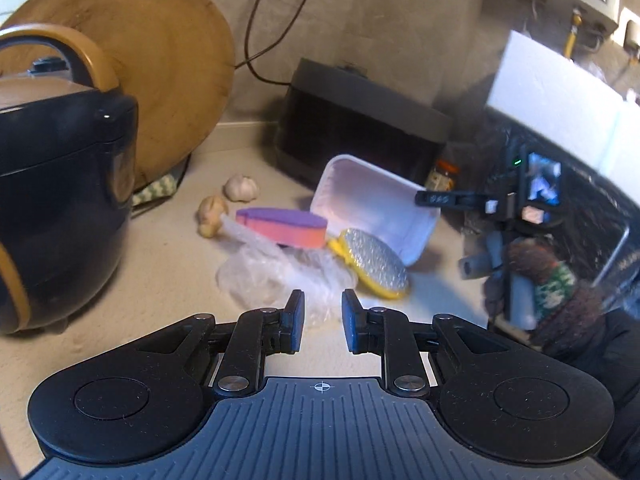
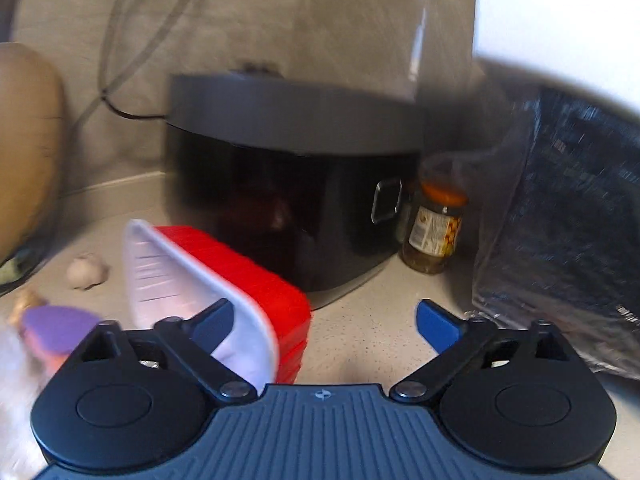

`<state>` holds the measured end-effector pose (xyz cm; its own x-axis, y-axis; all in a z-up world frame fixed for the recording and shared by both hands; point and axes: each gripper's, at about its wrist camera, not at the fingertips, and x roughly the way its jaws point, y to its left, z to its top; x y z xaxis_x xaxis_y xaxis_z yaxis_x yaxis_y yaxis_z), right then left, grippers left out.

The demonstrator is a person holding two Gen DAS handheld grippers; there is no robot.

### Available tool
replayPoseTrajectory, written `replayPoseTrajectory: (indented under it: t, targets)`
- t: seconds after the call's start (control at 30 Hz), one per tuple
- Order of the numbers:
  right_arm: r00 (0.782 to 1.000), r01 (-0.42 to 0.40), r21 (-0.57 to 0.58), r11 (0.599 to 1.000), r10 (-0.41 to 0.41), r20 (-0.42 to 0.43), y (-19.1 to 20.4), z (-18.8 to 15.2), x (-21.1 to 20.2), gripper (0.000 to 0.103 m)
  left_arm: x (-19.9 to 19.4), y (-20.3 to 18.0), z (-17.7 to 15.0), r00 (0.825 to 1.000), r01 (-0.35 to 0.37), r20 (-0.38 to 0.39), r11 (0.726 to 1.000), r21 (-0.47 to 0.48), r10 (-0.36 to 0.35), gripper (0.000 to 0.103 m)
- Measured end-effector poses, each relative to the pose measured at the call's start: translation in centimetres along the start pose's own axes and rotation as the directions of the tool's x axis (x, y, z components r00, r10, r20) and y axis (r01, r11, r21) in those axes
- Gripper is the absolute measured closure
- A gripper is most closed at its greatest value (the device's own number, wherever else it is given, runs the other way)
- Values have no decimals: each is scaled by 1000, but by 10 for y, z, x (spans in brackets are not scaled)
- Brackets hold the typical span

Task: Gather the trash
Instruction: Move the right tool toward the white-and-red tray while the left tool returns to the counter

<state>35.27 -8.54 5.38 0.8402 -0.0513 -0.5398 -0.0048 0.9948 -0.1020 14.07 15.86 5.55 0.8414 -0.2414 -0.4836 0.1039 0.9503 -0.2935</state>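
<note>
Gaping right hand-held gripper (image 2: 326, 326) astride foam tray (image 2: 208, 280); left hand-held gripper (image 1: 323, 322) apart; jar (image 2: 436, 228) label illegible.

1. A thin, crinkled clear plastic bag (image 1: 276, 276) lies on the matt, speckled stone-look countertop (image 1: 152, 288).
2. The tray (image 2: 224, 280) shows smooth white plastic inside and ribbed red plastic outside.
3. A scouring pad (image 1: 374, 266) pairs yellow foam with a glinting metallic mesh face.
4. The round board (image 1: 160, 68) is matt, worn wood.
5. The cooker (image 1: 60, 200) wears glossy dark plastic.
6. The jar (image 2: 436, 232) is clear glass with a paper label.
</note>
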Motion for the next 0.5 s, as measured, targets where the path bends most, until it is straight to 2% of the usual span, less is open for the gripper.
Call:
replayPoseTrajectory:
  t: [0.03, 0.1, 0.13, 0.27, 0.33, 0.5]
  targets:
    - [999, -28, 10, 1000, 28, -29, -2, 0, 8, 26, 1, 1, 0, 1000, 5, -1, 1000, -3, -5, 80]
    - [986, -107, 47, 993, 112, -125, -6, -3, 22, 74, 4, 0, -2, 1000, 11, -2, 1000, 4, -11, 80]
    - [973, -151, 80, 985, 163, -166, -9, -7, 26, 79, 5, 0, -3, 1000, 11, -3, 1000, 9, -11, 80]
    - [937, -249, 136, 959, 274, -217, -20, -25, 15, 83, 24, 2, -6, 999, -3, -38, 1000, -3, 3, 80]
    - [907, -298, 163, 940, 332, -258, -24, -33, 3, 83, 30, 1, -7, 999, 4, -50, 1000, -14, -5, 80]
    - [765, -457, 294, 840, 539, -352, -31, -49, -31, 84, 33, -13, -9, 998, 42, -55, 999, 7, -42, 80]
